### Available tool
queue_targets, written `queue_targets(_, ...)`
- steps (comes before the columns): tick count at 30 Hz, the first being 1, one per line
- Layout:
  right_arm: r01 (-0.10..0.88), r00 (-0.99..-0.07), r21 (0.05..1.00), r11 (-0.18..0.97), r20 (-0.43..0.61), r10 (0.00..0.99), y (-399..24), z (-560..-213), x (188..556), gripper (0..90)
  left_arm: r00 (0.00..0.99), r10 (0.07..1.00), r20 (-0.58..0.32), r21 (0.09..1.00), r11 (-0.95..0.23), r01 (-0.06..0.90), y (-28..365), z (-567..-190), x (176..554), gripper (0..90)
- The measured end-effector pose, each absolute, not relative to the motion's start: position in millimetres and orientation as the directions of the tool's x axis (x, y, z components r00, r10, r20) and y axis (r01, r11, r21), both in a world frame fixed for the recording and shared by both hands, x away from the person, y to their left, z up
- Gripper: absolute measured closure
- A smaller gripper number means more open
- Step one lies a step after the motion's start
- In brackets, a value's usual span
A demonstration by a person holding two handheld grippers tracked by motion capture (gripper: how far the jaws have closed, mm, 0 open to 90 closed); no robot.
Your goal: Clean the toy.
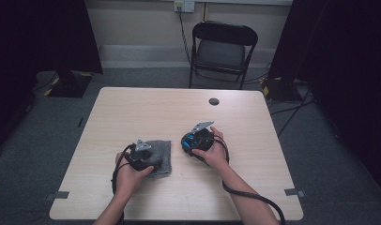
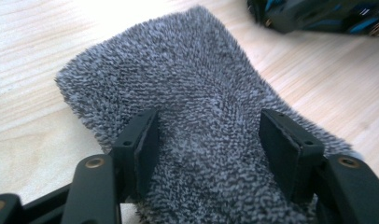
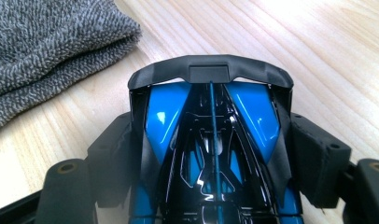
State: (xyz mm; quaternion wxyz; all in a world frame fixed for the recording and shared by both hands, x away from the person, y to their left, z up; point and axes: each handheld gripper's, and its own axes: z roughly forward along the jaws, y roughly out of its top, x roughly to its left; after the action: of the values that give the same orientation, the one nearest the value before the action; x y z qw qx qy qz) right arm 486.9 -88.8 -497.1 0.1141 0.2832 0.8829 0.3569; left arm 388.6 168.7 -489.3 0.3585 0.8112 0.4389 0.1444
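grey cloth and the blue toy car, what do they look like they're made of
Grey cloth: soft looped terry or microfibre by its look, with a matte, nubby pile and a rounded folded edge.
Blue toy car: probably hard moulded plastic; the glossy blue and black panels show sharp highlights, while the rear wing looks matte.

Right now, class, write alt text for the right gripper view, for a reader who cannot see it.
A blue and black toy car sits between the two black jaws of the right claw, its dark spoiler pointing away from the camera. It rests on a pale wooden table, with a folded grey towel lying apart at the upper left.
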Motion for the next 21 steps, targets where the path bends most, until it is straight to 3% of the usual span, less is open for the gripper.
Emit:
queue_targets(3, 0.418, -0.812, 0.696, 0.584, -0.003, 0.584, -90.6, -497.1, 485.5, 25.4, 0.593, 0.805, 0.0, 0.684, -0.433, 0.587, 161.7, -488.0, 386.5, 46.4)
queue_targets(6, 0.414, -0.809, 0.699, 0.582, -0.01, 0.588, -92.5, -496.8, 483.6, 25.4, 0.601, 0.799, -0.018, 0.679, -0.431, 0.594, 161.6, -485.8, 387.6, 65.8)
queue_targets(9, 0.414, -0.805, 0.711, 0.568, -0.005, 0.594, -95.9, -495.3, 481.8, 25.4, 0.601, 0.797, -0.059, 0.691, -0.402, 0.6, 163.4, -486.5, 388.1, 73.4)
queue_targets(13, 0.409, -0.808, 0.715, 0.567, -0.004, 0.589, -100.5, -492.0, 479.0, 25.5, 0.604, 0.79, -0.104, 0.708, -0.367, 0.603, 166.7, -485.4, 390.9, 76.1)
queue_targets(21, 0.417, -0.804, 0.747, 0.518, 0.039, 0.593, -117.3, -484.8, 473.5, 25.5, 0.63, 0.771, -0.094, 0.75, -0.361, 0.554, 163.9, -479.5, 394.7, 76.7)
